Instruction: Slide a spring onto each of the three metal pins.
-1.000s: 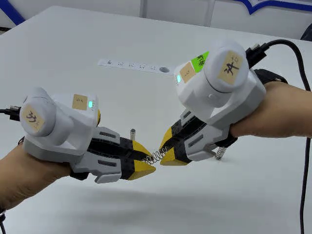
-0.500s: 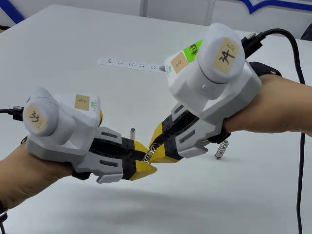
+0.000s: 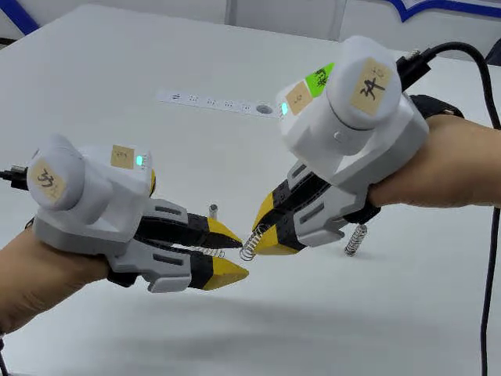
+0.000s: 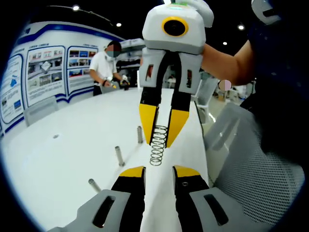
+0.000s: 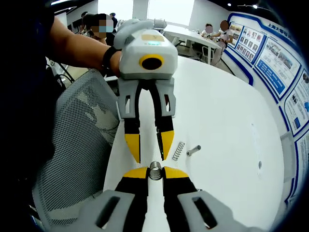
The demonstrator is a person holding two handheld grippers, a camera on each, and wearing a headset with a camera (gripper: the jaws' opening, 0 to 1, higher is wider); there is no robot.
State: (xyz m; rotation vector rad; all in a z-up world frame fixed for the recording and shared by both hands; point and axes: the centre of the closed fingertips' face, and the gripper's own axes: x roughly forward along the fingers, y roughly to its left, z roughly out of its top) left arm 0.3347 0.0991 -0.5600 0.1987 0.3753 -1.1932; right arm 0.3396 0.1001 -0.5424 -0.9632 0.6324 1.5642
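My right gripper [image 3: 257,235] is shut on one end of a small steel spring [image 3: 250,246], whose free end hangs toward the table. In the right gripper view the spring [image 5: 154,170] sits pinched between my own yellow tips [image 5: 155,173]. Facing it, the left gripper [image 3: 233,252] is open, and a second spring [image 3: 207,251] shows through its gap. The left gripper view has its own jaws [image 4: 159,170] apart below the held spring [image 4: 158,145]. Three bare upright pins [image 4: 118,155] stand to the left there. One pin [image 3: 213,210] rises just behind the left jaws.
Another spring [image 3: 356,239] stands tilted on the white table [image 3: 117,94] behind the right gripper. A loose spring [image 5: 178,151] lies beside a pin [image 5: 193,150]. A white strip with holes [image 3: 215,103] lies farther back. A mesh chair [image 5: 77,145] stands at the table's near edge.
The left gripper's jaws have opened and let go of the spring both grippers were holding. The right gripper keeps it and has shifted slightly right and up.
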